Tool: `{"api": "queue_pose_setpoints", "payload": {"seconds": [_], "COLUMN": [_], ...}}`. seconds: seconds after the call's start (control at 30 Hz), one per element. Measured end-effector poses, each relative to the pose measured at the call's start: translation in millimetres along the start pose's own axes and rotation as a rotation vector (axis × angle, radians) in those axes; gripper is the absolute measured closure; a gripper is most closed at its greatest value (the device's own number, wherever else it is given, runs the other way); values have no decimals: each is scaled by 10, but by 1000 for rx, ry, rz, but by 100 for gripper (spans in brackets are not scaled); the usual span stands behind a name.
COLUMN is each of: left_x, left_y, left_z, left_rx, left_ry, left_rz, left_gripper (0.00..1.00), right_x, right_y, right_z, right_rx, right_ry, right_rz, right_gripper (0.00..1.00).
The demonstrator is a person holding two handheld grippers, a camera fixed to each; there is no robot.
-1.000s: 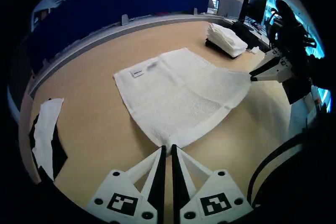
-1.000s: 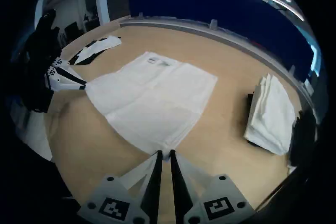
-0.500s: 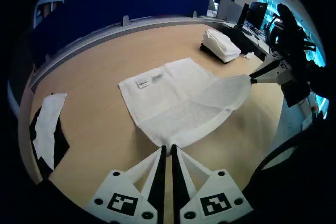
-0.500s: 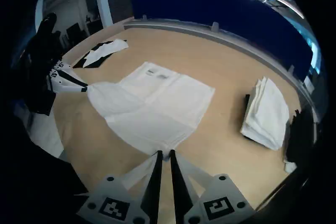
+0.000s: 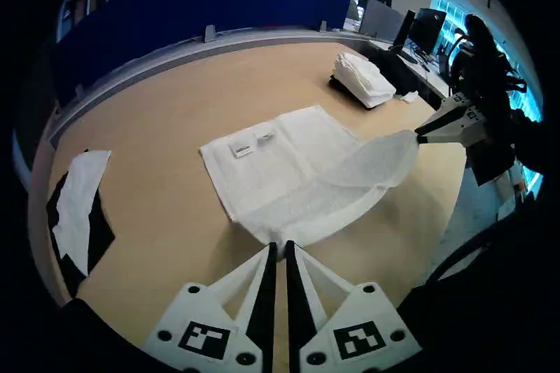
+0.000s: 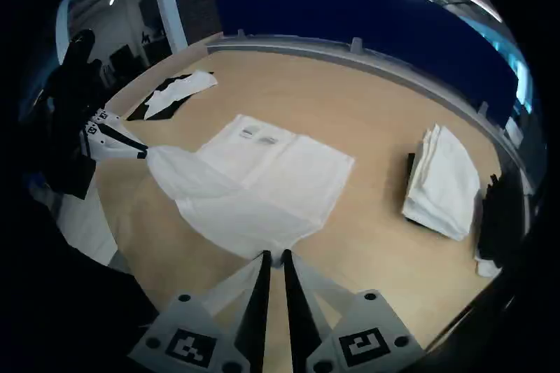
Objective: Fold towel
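Pale wooden tabletop (image 5: 154, 128) runs wide and bare under a white towel (image 5: 294, 163) that lies near its middle. The towel's far half rests flat, with its far edge straight and two small tags just inside it. Its near half is off the wood, and the near edge sags in a shallow curve between two held corners.

The left gripper (image 5: 280, 245) has its fingers drawn narrow, pinching one near corner at their tips. The right gripper (image 6: 271, 254) is closed the same way on the other near corner. Seen from the left gripper view, it holds its corner up and out to the side.

Bare wood rings the towel on every side. A stack of folded towels (image 5: 360, 79) sits well apart beyond the right-hand corner, on something dark. A white cloth (image 5: 77, 208) lies over a black piece well apart on the other side, near the table's edge. A blue partition (image 5: 196, 2) stands along the far rim of the table, and monitors (image 5: 427, 16) stand past the stack.
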State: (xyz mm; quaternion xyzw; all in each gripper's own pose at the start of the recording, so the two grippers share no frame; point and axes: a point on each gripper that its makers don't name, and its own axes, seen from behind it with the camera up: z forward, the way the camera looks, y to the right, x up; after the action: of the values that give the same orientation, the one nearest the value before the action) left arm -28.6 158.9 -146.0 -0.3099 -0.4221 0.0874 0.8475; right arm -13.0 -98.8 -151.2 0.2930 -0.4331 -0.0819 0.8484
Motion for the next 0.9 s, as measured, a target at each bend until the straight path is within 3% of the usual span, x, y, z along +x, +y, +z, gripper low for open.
{"api": "queue_pose_setpoints", "payload": {"seconds": [0.33,0.5,0.9], "left_x": [225,325,440], "left_y": [-122,-214,-280], "left_z": [21,90,300], "left_rx": [-1,13,9], "left_ry": [28,36,43], "left_rz": [-37,-43,-93], "left_gripper": [91,91,91], "right_x": [228,289,313], "right_y": [93,169,282], "right_z": [55,183,500], "right_rx": [6,12,23], "right_ry": [26,28,26], "right_rz": [6,8,35], "right_gripper": [87,87,87]}}
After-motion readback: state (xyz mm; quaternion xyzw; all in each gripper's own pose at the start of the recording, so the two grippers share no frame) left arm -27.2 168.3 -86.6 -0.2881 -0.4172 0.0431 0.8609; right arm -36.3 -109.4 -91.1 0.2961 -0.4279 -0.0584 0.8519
